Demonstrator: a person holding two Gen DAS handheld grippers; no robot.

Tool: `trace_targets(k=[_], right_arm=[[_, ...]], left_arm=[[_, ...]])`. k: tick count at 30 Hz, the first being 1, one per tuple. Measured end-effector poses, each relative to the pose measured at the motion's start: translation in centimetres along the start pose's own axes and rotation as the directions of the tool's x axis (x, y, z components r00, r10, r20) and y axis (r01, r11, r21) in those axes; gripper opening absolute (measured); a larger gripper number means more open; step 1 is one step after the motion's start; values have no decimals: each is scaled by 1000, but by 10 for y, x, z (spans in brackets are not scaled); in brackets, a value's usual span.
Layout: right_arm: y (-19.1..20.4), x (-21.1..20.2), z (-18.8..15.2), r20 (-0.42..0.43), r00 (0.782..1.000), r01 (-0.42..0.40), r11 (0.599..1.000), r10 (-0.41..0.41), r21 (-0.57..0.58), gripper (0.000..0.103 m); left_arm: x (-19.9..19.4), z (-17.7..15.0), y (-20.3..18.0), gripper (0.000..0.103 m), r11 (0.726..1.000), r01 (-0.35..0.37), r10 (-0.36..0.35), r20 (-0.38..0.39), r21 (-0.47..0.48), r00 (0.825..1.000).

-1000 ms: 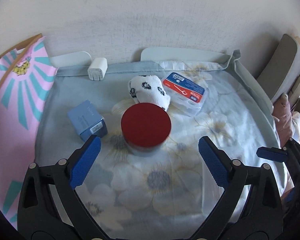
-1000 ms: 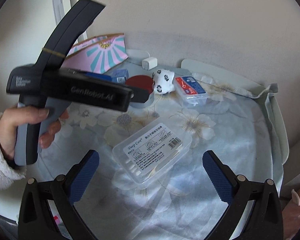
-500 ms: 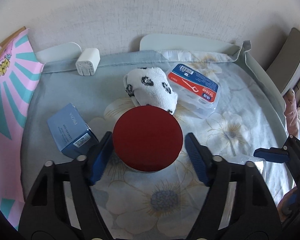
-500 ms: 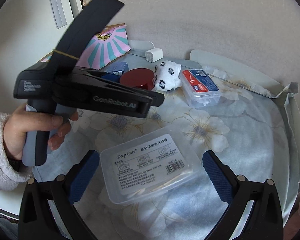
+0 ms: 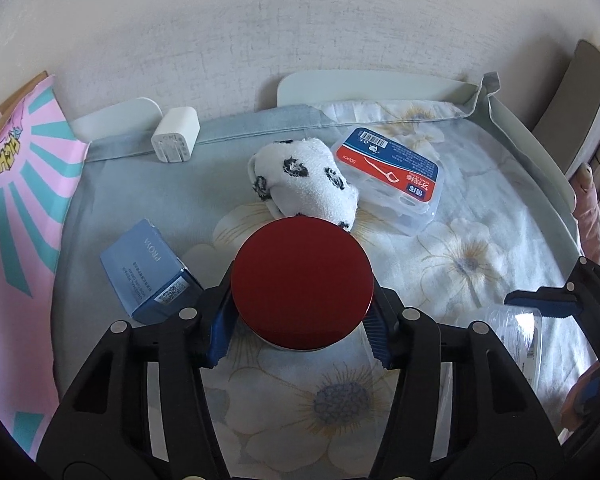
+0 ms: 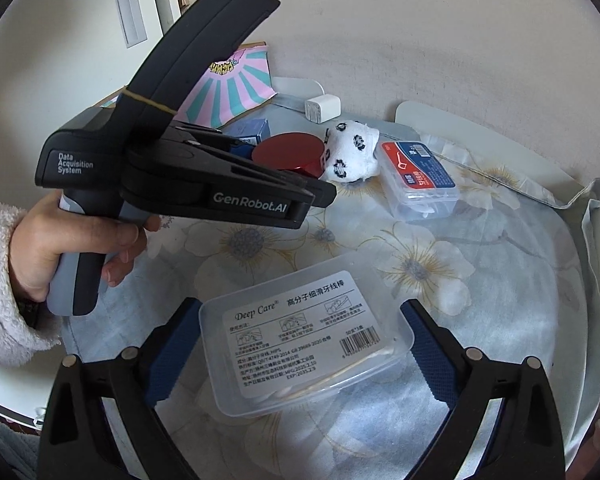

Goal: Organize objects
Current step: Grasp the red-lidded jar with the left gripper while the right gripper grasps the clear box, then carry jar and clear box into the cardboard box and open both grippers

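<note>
Your left hand (image 6: 76,236), in a fleecy sleeve, grips its handle with the left gripper (image 5: 300,316) pitched steeply down. Its jaws have just been closing and now clamp the red-lidded round tin (image 5: 302,284), blue pads pressed on both sides of it, near the middle of the floral cloth (image 5: 460,264).

Your right gripper (image 6: 296,344) also points down, near the cloth's front edge. Its jaws have just narrowed a little but stand wide; the clear floss-pick box (image 6: 304,332) lies between the pads, and contact cannot be told. White picks show inside it.

Left of the tin lies a blue carton (image 5: 148,268). Beyond it sits a spotted white cloth bundle (image 5: 304,184), touching a red-and-blue-labelled clear box (image 5: 392,176). A white charger (image 5: 176,140) stands at the far edge.
</note>
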State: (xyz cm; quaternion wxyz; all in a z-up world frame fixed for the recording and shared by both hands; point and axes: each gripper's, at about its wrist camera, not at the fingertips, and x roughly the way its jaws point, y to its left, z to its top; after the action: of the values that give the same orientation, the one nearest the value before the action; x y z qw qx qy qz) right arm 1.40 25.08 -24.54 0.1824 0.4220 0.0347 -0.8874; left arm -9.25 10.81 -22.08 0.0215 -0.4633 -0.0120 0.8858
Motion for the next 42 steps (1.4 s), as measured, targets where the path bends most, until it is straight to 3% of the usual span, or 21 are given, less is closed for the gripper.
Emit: trace_targets(k=[10,22,31,42], right_arm=[[-13,-16,16,42,999,16,997,-19,70,97],[-6,-83,79,101,991,75,982,-93,171,97],[13,-112,140,133,984,93,976,-121,197,97],[43,-99,210,144,986,59,987,-81,147,97]], left_arm=[[-41,17,8,51,1000,12,-11,63,-16,998],[-147,46,32,51,999,-9,15,130,-50,991],[-205,46,72,51,994,-33,48,145,-104,988],[-247,23,147,51,970,-109,141,137,-218,981]])
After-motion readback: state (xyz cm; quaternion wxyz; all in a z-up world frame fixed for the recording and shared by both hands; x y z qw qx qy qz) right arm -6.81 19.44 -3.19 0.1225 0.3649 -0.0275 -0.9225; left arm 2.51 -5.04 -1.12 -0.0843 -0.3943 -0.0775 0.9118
